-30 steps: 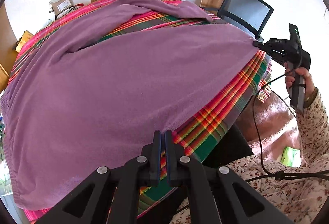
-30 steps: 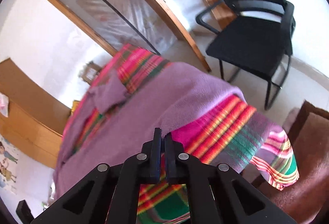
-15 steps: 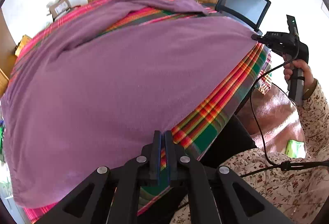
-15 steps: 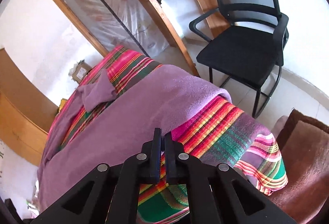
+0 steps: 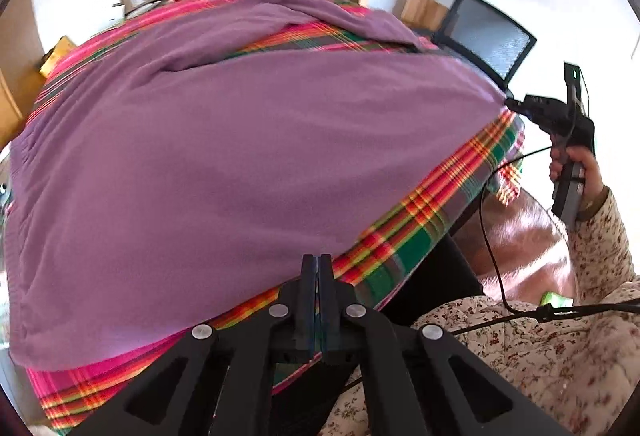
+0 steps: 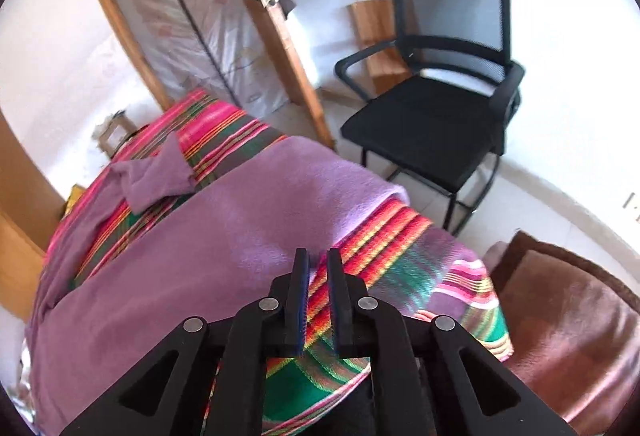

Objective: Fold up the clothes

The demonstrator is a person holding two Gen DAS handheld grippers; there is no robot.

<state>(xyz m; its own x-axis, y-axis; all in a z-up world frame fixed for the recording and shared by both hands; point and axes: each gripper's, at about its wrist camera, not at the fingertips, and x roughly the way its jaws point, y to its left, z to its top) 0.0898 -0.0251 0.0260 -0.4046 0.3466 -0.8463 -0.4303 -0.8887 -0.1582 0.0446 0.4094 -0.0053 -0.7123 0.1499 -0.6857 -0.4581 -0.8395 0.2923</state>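
Purple garment spread flat over plaid blanket covering the worktop. My left tongs pressed together, nothing between. My right tongs opening at garment's corner, gap bare. No containers seen.

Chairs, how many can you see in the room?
1. A black mesh chair stands on the floor past the far corner of the table, by the wall. Others may be hidden out of view.
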